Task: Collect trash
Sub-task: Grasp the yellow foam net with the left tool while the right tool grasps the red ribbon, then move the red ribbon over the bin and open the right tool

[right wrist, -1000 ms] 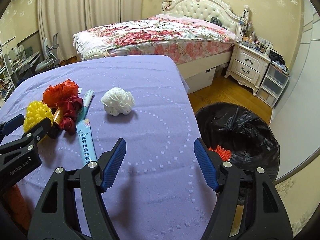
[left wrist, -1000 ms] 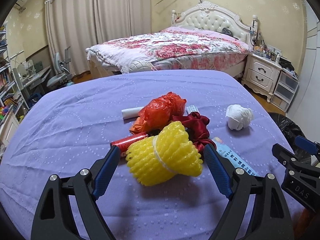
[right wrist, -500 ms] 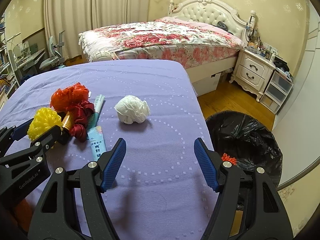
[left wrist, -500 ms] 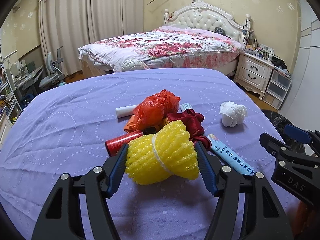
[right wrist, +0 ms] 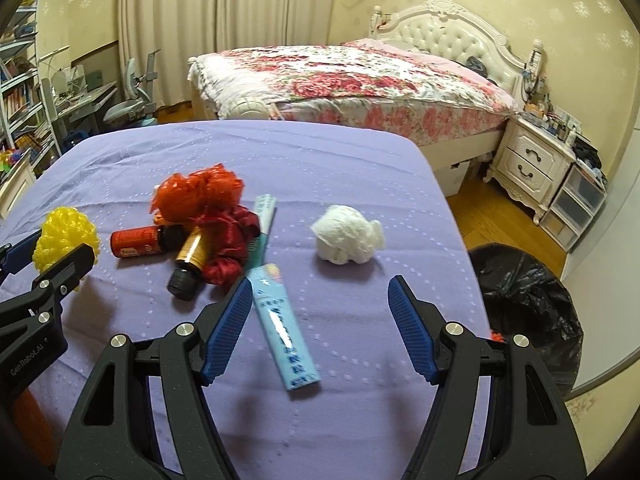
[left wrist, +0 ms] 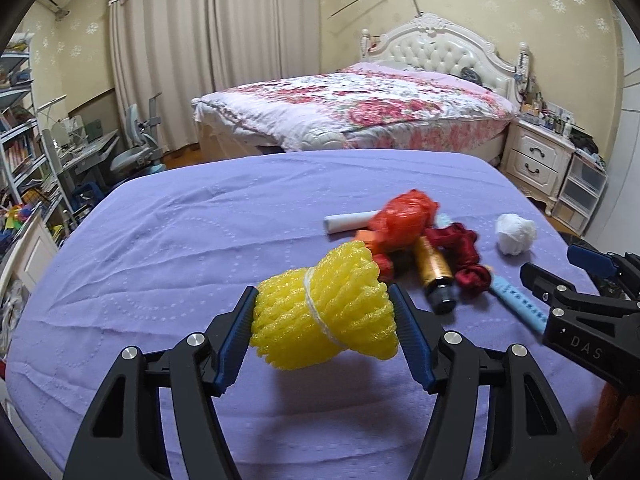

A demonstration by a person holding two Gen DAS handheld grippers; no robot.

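The left gripper (left wrist: 323, 322) is clenched on a yellow foam net bundle (left wrist: 324, 308), both blue pads pressing its sides after the jaws have just been closing, and the bundle is lifted clear of the purple-covered table (left wrist: 168, 240). The right gripper (right wrist: 320, 322) stands released with nothing between its pads, hanging over the near right part of the table, above a light blue tube (right wrist: 286, 328). To the left of the trash pile the cloth is bare as far as the far and left edges. In the right wrist view the table's right edge runs close beside the white crumpled paper ball (right wrist: 347, 235), and just past that edge, on the wooden floor, sits a black trash bag (right wrist: 528, 304) with its mouth open; the left wrist view shows barely any of that bag. The right wrist view also shows a red bottle (right wrist: 136, 243) lying left of a gold bottle (right wrist: 191, 258), with the orange net wad (right wrist: 198, 190) and dark red ribbon (right wrist: 228, 240) behind them; from the left, the bundle hides the red bottle.
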